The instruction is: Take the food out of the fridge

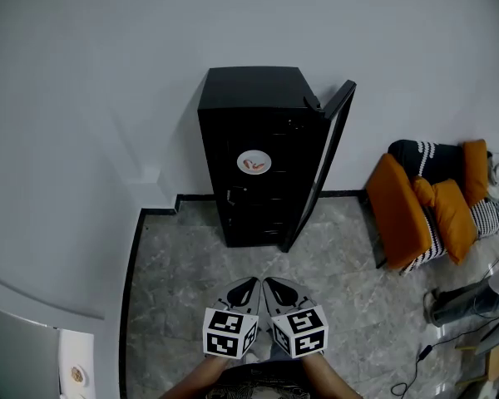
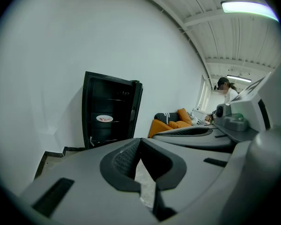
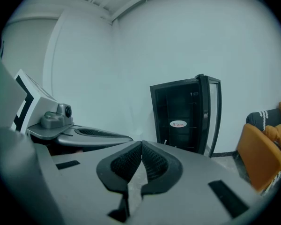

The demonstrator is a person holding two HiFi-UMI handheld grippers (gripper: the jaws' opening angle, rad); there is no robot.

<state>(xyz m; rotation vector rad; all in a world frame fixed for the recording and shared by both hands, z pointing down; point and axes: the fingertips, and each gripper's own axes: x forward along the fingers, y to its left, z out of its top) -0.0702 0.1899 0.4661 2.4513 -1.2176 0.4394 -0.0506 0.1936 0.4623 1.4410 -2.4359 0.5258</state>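
A small black fridge stands against the white wall with its glass door swung open to the right. On a middle shelf inside lies a white plate of food, also visible as the plate and the plate in the gripper views. My left gripper and right gripper are held side by side low over the floor, well short of the fridge. Both are shut with nothing between their pads.
An orange and black striped chair with cushions stands right of the fridge. Cables and a stand's feet lie at the far right. A white counter edge curves in at the lower left. A person stands far off.
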